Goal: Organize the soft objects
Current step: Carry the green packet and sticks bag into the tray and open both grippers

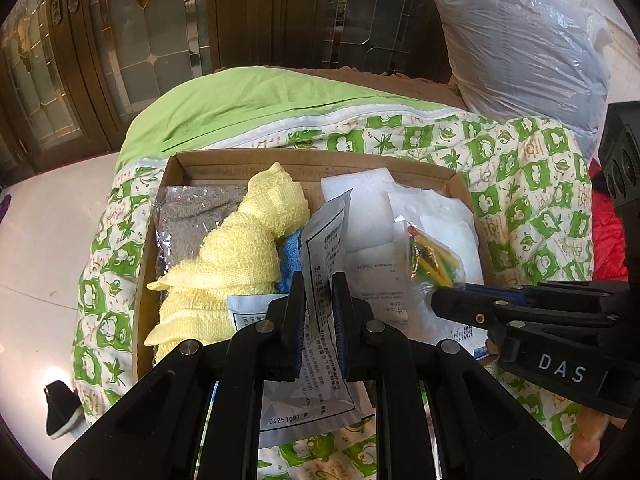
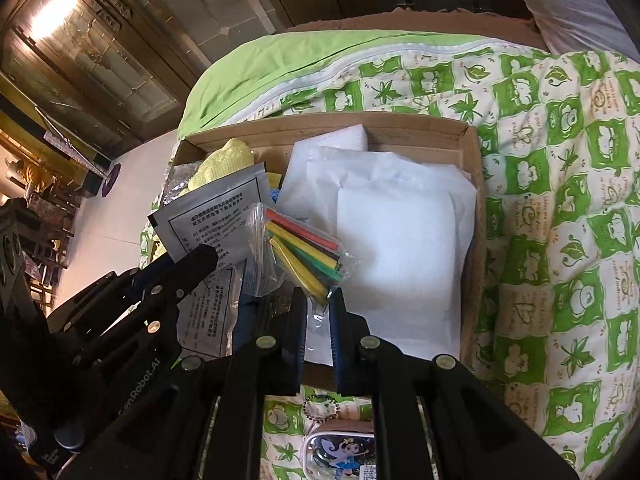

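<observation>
Left gripper (image 1: 318, 312) pinched nearly closed on a grey printed foil sachet (image 1: 324, 240), sachet standing up between the fingers over the near edge of the cardboard box (image 1: 248, 158). Right gripper (image 2: 318, 320) likewise clamped, narrow gap, on the bottom edge of a clear plastic bag of coloured sticks (image 2: 298, 250) (red, yellow, green, dark), held just beside the sachet above the box. Box contents: crumpled yellow towel (image 1: 236, 252) left of centre, bagged grey cloth (image 1: 188, 216) at far left, blue cloth (image 1: 290, 258) peeking under the towel, white foam sheets (image 2: 396, 256) and white packets on the right half. Box sits on a green-and-white patterned quilt (image 1: 532, 200). Large plastic-wrapped pillow (image 1: 520, 48) behind it, small cartoon pouch with ball chain (image 2: 340, 452) on the quilt near the right gripper.
</observation>
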The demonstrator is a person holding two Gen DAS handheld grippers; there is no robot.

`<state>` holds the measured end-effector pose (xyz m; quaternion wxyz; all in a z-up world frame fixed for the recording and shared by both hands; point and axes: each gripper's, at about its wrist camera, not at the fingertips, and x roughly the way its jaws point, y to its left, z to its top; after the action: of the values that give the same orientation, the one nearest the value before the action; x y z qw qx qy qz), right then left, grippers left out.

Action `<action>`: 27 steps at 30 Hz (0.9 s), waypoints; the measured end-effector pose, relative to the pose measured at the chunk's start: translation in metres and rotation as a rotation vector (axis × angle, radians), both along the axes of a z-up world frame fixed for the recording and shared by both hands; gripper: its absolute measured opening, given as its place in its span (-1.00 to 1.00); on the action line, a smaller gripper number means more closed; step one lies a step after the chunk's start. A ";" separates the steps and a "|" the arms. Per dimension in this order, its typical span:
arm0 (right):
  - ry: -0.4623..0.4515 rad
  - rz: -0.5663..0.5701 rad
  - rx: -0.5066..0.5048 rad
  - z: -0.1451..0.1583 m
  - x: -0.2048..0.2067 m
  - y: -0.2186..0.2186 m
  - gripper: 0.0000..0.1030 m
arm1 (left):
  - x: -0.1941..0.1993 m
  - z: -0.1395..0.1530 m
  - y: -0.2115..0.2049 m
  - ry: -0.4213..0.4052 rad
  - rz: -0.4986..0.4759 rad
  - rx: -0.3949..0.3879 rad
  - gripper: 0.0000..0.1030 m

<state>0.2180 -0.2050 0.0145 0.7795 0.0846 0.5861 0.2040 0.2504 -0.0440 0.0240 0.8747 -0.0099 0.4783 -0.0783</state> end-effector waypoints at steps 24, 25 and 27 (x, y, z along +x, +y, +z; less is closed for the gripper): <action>0.005 -0.004 0.043 -0.017 0.016 0.014 -0.80 | 0.000 -0.001 0.003 -0.007 0.025 0.024 -0.74; -0.001 -0.007 0.042 -0.015 0.016 0.013 -0.80 | -0.001 0.000 0.003 -0.008 0.025 0.029 -0.74; -0.008 -0.011 0.042 -0.012 0.015 0.011 -0.77 | -0.002 0.001 0.001 -0.013 0.024 0.045 -0.74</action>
<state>0.2334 -0.1938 0.0022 0.7811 0.1035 0.5781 0.2122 0.2480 -0.0427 0.0253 0.8786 0.0044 0.4742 -0.0571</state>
